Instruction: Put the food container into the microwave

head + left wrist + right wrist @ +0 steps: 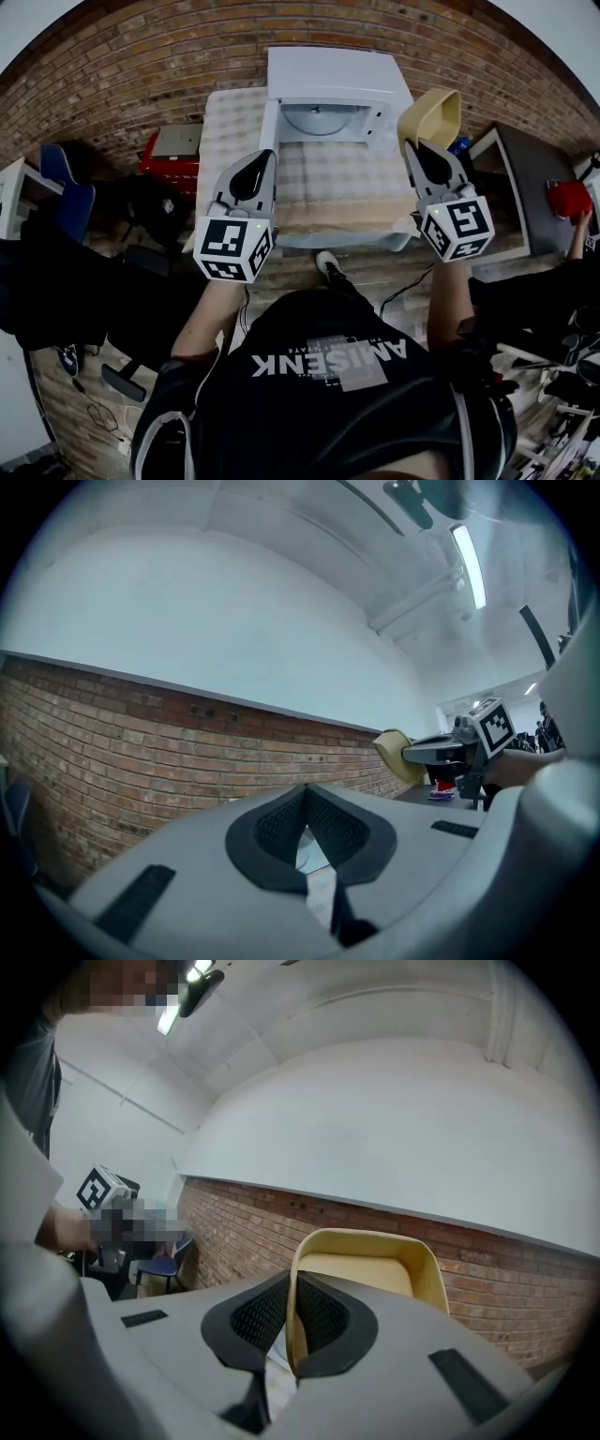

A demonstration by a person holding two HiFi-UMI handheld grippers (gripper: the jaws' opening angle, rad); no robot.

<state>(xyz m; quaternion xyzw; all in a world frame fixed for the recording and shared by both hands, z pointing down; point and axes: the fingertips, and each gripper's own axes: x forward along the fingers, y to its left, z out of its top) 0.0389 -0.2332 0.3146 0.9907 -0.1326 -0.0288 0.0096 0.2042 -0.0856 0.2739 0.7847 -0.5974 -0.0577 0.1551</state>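
Right fingers (323, 1321): closed on one wall of the food container (370, 1265), pinching only its rim edge, and nothing else supports it.
Left fingers (272, 827): closed tip to tip with nothing between them, so I have no second hold ready.
Container's place: in the air ahead of my right gripper (424, 148), over the right side of the bench (347, 202). It sits just off the right front corner of the microwave (328, 75) and is not yet inside.
Container's pose: tipped on the pinch rather than level. It looks empty, though I can't see its whole floor.
Microwave: the door (270, 127) stands open at the left, and the cavity and turntable (319, 117) are exposed.
Risk, slip: a one-wall pinch lets the container swing or slide out if I move sharply or the thin wall flexes.
Risk, knock: the container is to the right of the opening, so pushing straight in would likely clip the right frame and twist it out of my fingers.
Risk, set-down: if I let go while it is tipped, it could land on an edge and rock or roll on the turntable.
Risk, left side: my left gripper (255, 164) hangs near the open door, and a nudge could swing the door into the path.
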